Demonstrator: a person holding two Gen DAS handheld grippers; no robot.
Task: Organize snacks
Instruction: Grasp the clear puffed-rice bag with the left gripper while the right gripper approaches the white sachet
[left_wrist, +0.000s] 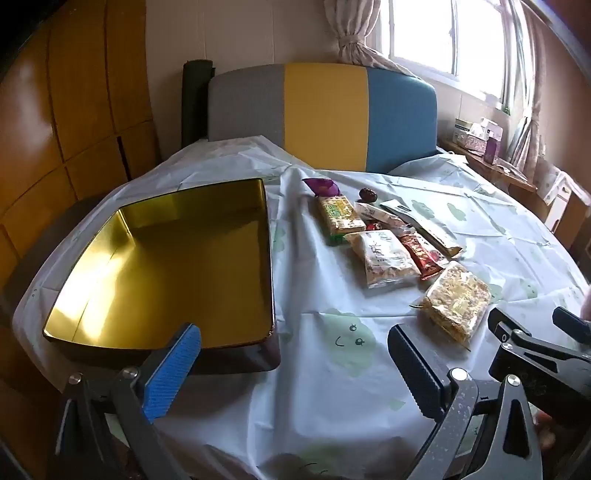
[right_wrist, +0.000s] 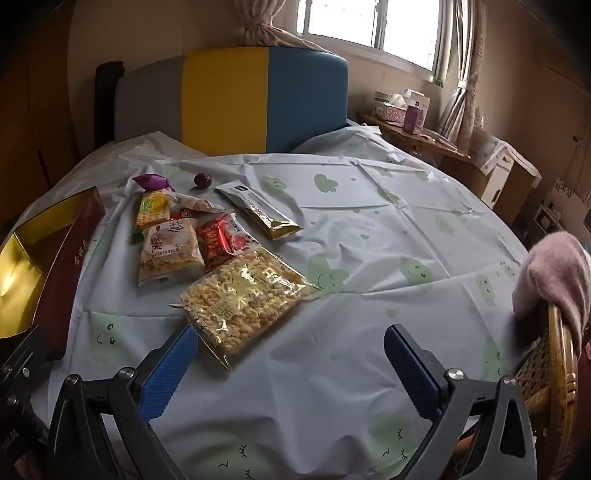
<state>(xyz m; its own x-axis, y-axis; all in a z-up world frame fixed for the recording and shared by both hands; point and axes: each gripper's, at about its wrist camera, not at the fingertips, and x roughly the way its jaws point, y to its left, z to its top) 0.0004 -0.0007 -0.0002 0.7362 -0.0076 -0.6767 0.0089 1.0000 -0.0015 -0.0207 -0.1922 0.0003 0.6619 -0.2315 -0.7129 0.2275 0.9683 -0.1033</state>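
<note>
A gold-lined open tin box (left_wrist: 166, 258) sits on the left of the covered table; it also shows at the left edge of the right wrist view (right_wrist: 22, 266). Several snack packets lie to its right: a puffed-rice cake pack (left_wrist: 456, 302) (right_wrist: 245, 299), a white pack (left_wrist: 384, 258) (right_wrist: 170, 251), a red pack (left_wrist: 423, 254) (right_wrist: 218, 240), a yellow-green cracker pack (left_wrist: 338, 218) (right_wrist: 153, 208), a gold stick pack (right_wrist: 258, 210), a purple candy (left_wrist: 321, 186) and a red date (right_wrist: 202, 180). My left gripper (left_wrist: 295, 369) is open and empty, near the box's front corner. My right gripper (right_wrist: 291, 369) is open and empty, just before the rice cake pack.
A pale cloth with green clouds (right_wrist: 369, 229) covers the round table. A grey, yellow and blue chair back (left_wrist: 321, 114) stands behind it. A wicker chair with a pink cloth (right_wrist: 554, 288) is at the right. A cluttered side table (right_wrist: 406, 118) is under the window.
</note>
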